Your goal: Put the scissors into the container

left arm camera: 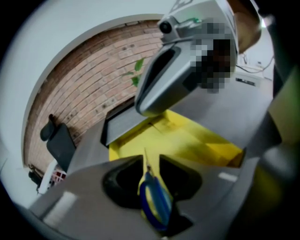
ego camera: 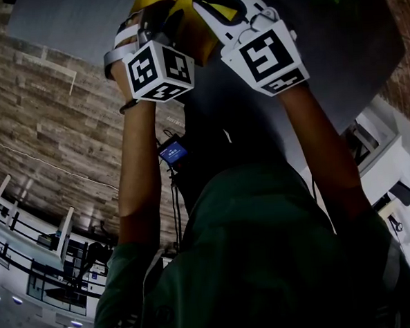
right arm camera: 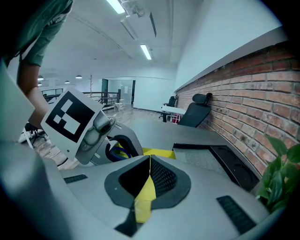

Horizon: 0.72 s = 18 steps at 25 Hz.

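The scissors [left arm camera: 154, 199], with blue and yellow handles, lie between the jaws of my left gripper [left arm camera: 150, 159], blade tip pointing ahead. The jaws stand apart, with a gap on each side of the scissors. Just beyond and below them is the yellow container [left arm camera: 183, 140]. My right gripper [right arm camera: 149, 161] is shut on a yellow wall of the container [right arm camera: 144, 192]. In the right gripper view the left gripper [right arm camera: 96, 131] hangs close by on the left, the blue handle [right arm camera: 114, 152] showing in it. In the head view both marker cubes [ego camera: 161, 71] sit by the container [ego camera: 182, 19].
The container rests on a grey table [right arm camera: 206, 138] along a brick wall [right arm camera: 253, 89]. A black flat tray [right arm camera: 234, 164] lies to its right, a black office chair [right arm camera: 194, 115] stands at the far end, and a green plant [right arm camera: 279, 180] is at the right edge.
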Each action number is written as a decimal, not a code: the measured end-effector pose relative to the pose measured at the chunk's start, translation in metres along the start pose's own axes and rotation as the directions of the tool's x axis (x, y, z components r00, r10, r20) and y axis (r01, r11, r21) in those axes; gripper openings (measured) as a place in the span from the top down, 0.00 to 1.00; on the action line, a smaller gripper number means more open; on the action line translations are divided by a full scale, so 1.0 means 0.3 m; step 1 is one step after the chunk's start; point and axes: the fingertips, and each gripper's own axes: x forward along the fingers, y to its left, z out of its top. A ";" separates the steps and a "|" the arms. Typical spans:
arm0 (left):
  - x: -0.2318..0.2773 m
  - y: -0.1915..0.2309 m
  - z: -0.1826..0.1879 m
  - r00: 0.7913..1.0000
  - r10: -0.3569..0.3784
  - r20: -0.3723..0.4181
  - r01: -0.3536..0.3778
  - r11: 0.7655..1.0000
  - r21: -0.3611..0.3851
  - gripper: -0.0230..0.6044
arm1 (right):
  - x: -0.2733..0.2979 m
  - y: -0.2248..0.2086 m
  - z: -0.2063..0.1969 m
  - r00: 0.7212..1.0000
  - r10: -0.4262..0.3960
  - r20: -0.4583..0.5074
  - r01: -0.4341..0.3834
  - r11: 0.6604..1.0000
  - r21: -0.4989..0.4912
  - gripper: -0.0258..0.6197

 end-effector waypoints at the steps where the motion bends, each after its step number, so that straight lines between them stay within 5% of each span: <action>1: 0.000 -0.007 0.000 1.000 -0.016 0.001 0.016 1.000 0.000 0.78 | 0.003 0.004 0.002 1.000 0.001 -0.001 -0.001 1.000 -0.001 0.95; 18: -0.106 -0.012 0.094 0.999 -0.003 0.052 0.001 1.000 0.030 0.76 | -0.061 0.021 0.057 1.000 -0.012 0.023 0.012 1.000 -0.026 0.95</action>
